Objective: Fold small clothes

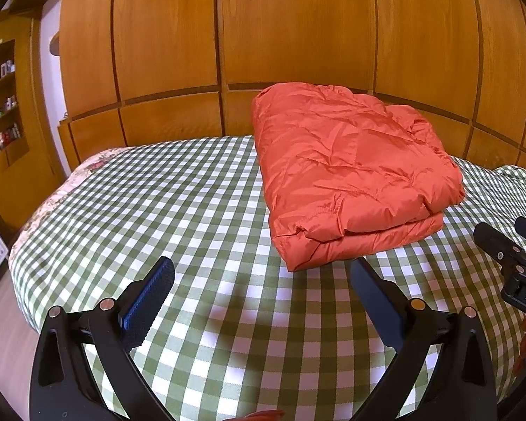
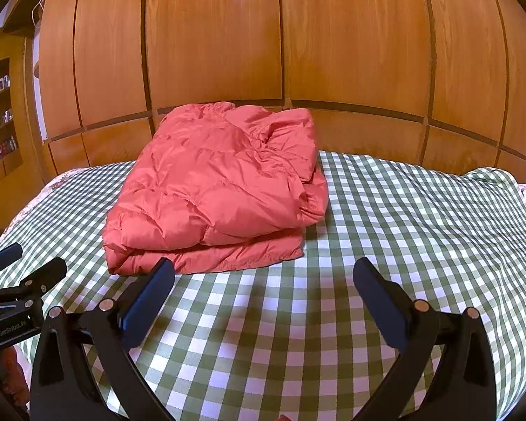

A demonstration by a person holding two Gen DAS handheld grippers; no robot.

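Both grippers' jaws gape empty; folded orange jacket (image 1: 350, 172) hides its underside.

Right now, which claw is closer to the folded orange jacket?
The right claw: its left finger tip overlaps the jacket edge, while the left claw shows checkered cloth between.

Orange-red jacket (image 1: 350, 172), green-and-white checked cloth (image 1: 164, 196), honey-brown wood panels (image 1: 294, 24).
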